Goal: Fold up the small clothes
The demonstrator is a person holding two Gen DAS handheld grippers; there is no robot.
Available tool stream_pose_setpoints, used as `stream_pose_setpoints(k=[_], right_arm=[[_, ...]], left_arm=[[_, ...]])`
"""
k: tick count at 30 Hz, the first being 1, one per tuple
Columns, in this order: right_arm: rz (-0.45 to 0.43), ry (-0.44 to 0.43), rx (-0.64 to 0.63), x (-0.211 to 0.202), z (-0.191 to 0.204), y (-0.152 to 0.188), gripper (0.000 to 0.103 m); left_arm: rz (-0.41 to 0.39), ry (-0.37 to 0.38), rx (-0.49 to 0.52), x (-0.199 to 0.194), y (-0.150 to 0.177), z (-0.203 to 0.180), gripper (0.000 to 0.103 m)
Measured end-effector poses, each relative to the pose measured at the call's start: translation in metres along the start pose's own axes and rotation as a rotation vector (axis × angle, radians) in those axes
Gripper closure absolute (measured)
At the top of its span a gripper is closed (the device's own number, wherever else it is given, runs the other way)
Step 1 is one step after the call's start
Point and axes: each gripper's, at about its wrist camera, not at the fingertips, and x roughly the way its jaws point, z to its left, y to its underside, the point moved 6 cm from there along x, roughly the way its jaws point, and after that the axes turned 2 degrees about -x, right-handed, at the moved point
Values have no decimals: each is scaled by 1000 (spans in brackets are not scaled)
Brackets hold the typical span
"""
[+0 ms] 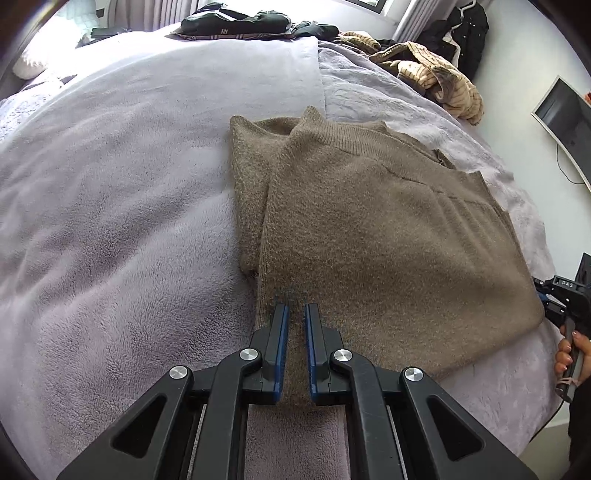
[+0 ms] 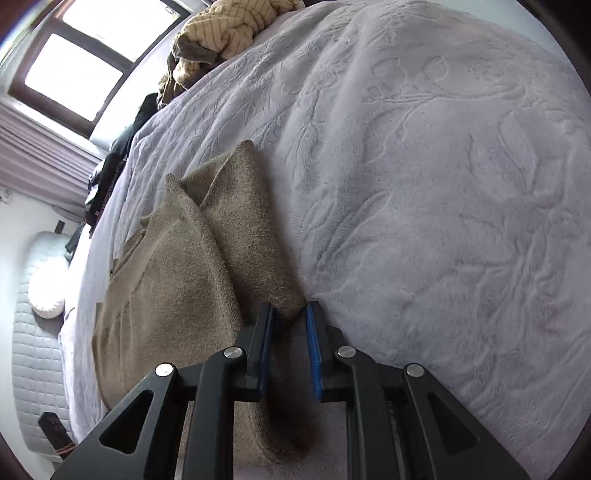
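A brown knitted sweater (image 1: 369, 229) lies folded on the lilac blanket, one sleeve laid along its left side. My left gripper (image 1: 295, 308) hovers over the sweater's near left edge with its jaws shut and no fabric pinched that I can see. At the sweater's right corner in the left wrist view is my right gripper (image 1: 541, 295), held by a hand (image 1: 567, 354). In the right wrist view the right gripper (image 2: 290, 308) is slightly open at that same edge of the sweater (image 2: 173, 295). A fold of the knit lies loosely between its blue pads (image 2: 314, 350).
A striped beige garment (image 1: 443, 77) and dark clothes (image 1: 236, 22) lie in heaps at the far side of the bed. The embossed bedspread (image 2: 424, 184) stretches right of the sweater. A monitor (image 1: 565, 114) stands by the wall, and a window (image 2: 81, 62) is behind.
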Motion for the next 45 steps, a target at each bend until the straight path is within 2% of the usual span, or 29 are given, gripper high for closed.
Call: stream_pose_setpoints(k=[1,9,16,24,32,45], right_arm=[[-6,5,0,-4,0,1,82],[-53,3,18,-47,-7,23,80],[-47,-30,-11,-65,11,53,69],[-3,-75,-100,-65,49,96,55],[62,-130,-167,-52,84,140,54],[107,-156,-194,-44,100,170,51]], left_arm=[[0,0,-1,0,0,0,92],[-3,0,-6,-5,5,0,92],[-9,-6,-1,-12,9,0,92],[-23,-29,27,-23,20,-6,92],[-34,-23,28,-33,30,-5,92],[-29,-47,24,-43,44,4,92]])
